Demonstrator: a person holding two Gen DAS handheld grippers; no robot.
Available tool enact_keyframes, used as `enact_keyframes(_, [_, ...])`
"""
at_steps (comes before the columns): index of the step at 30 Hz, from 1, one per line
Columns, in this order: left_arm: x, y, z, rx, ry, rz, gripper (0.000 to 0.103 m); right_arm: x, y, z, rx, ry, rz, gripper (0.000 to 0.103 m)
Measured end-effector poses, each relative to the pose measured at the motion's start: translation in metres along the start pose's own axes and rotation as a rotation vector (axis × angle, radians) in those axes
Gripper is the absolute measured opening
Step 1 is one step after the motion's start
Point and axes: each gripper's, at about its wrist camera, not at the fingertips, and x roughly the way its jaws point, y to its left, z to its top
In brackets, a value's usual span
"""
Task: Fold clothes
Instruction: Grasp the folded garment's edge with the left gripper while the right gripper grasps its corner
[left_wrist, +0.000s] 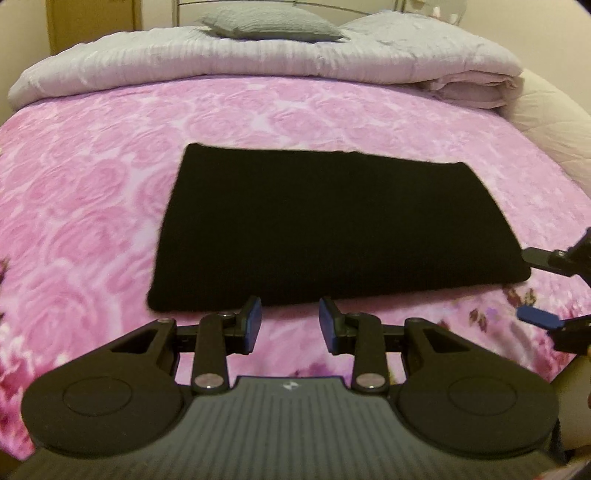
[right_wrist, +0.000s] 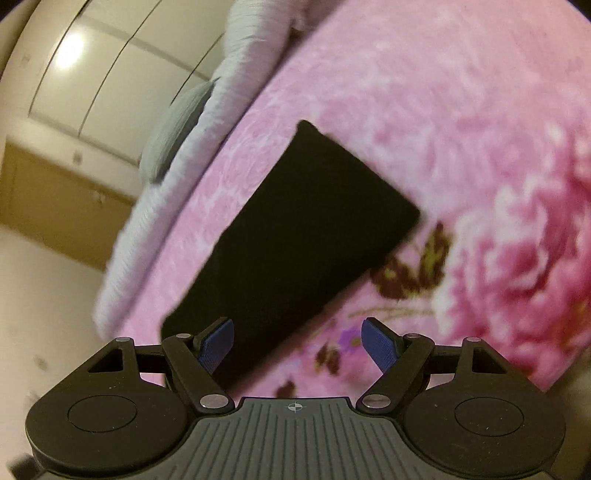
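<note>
Bedding: pink rose-patterned bedspread (left_wrist: 92, 177) covering the bed, with larger dark-pink flowers and brown leaves printed toward its near edge. Task item: one black garment (left_wrist: 332, 225), folded into a flat rectangle, lying near the middle of the bedspread, its long edges running left to right in the left wrist view. Far side of bed: pale lilac quilt (left_wrist: 258, 59), folded into a thick band across the bed, and a grey pillow (left_wrist: 273, 26) resting on top of it. Left gripper (left_wrist: 290, 325): blue pads apart with nothing between them, tips just short of the garment's near edge, over bare bedspread. Right gripper (right_wrist: 297, 345): jaws wide apart and empty, rolled to a slant so the bed appears tilted; its left pad overlaps the garment's near corner in the right wrist view, though contact cannot be told. In the left wrist view its fingers enter from the right, beside the garment's near right corner. Background: pale wardrobe doors (right_wrist: 110, 55), blurred.
</note>
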Motion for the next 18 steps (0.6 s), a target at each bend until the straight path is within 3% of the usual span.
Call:
enact_keyframes(3, [0.006,-0.002,0.004,-0.004,-0.018,-0.039,0.030,0.007,-0.006,0.008,0.066,0.006,0.020,0.079])
enact_keyframes(11, [0.021,-0.008,0.013,0.025,-0.051,-0.123,0.030,0.024,-0.025,0.019,0.169,-0.037,-0.061,0.073])
enact_keyframes(18, [0.042,-0.026,0.021,0.051,-0.043,-0.170,0.030,0.026,-0.022,0.026,0.137,-0.122,-0.093,0.073])
